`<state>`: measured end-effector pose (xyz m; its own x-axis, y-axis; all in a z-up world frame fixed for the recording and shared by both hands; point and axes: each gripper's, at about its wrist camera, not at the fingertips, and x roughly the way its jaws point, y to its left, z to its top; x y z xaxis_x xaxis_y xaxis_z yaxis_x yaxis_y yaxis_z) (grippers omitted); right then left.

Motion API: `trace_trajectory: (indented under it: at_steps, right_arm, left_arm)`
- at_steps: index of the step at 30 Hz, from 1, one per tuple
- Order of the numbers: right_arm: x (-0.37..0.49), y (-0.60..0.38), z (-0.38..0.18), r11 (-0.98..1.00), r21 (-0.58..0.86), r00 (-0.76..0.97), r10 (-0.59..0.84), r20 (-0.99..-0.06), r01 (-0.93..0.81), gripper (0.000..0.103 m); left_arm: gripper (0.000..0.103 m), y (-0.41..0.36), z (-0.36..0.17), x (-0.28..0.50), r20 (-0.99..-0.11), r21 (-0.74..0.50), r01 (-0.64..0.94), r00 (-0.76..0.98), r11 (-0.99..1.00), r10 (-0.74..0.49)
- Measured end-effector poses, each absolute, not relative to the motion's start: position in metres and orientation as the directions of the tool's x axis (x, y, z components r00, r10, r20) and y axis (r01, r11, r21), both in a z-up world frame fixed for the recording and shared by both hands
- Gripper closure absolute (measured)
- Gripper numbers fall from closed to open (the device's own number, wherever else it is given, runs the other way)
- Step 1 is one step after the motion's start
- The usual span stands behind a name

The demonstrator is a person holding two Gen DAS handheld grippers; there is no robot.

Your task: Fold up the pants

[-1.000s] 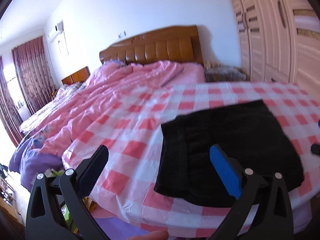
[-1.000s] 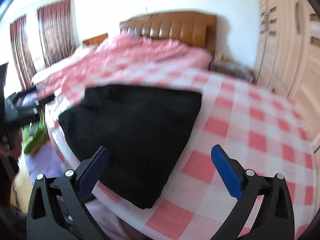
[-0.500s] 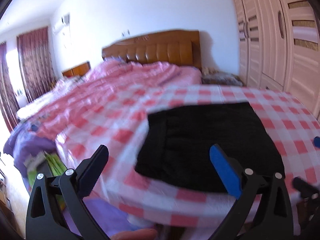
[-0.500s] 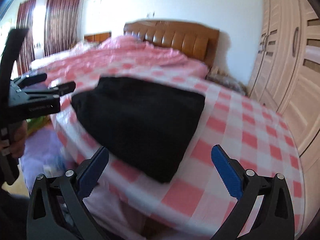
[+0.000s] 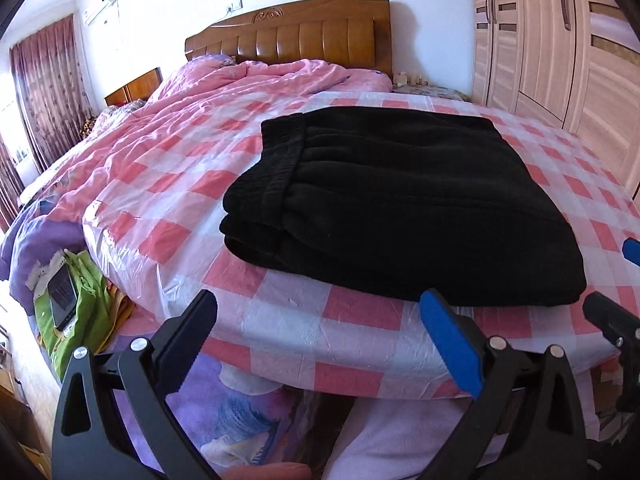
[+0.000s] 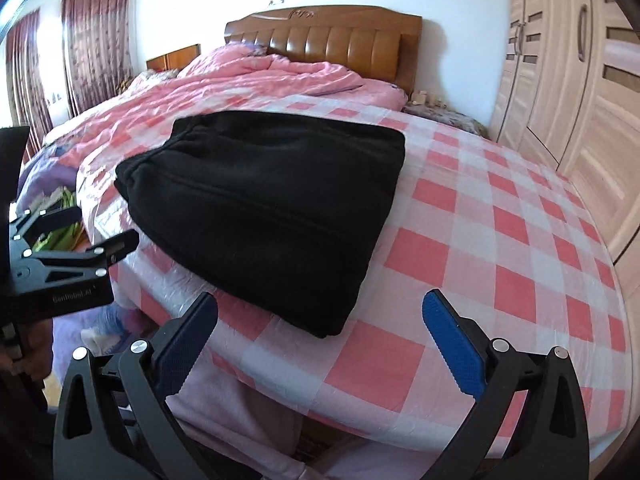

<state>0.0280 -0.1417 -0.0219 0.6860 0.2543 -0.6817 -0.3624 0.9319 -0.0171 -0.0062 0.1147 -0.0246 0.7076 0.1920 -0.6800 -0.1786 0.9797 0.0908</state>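
Black pants (image 5: 384, 200) lie folded into a thick rectangle on the pink-and-white checked cloth (image 5: 168, 184), waistband toward the left. They also show in the right wrist view (image 6: 272, 208). My left gripper (image 5: 320, 320) is open and empty, held back from the near edge below the pants. My right gripper (image 6: 320, 320) is open and empty, off the near right corner of the pants. The left gripper also shows at the left of the right wrist view (image 6: 120, 244), clear of the fabric.
A pink quilt (image 5: 224, 92) and wooden headboard (image 5: 296, 36) lie behind the cloth. A wardrobe (image 5: 560, 40) stands at the right. Green bags and a phone (image 5: 64, 292) lie on the floor at the left. Curtains (image 6: 92, 40) hang at the far left.
Both grippers have pulled back and down from the folded pants toward the near edge. The pants have stayed put. Both stay open.
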Motion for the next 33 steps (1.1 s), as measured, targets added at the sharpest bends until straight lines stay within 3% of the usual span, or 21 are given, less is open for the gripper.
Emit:
trace_trajectory:
  at_steps: [33]
  right_arm:
    - [0.026, -0.132, -0.03, 0.921, -0.026, 0.659, 0.259, -0.706, -0.389, 0.004]
  left_arm:
    - [0.002, 0.113, -0.018, -0.006, -0.661, 0.085, -0.149, 0.731, 0.985, 0.168]
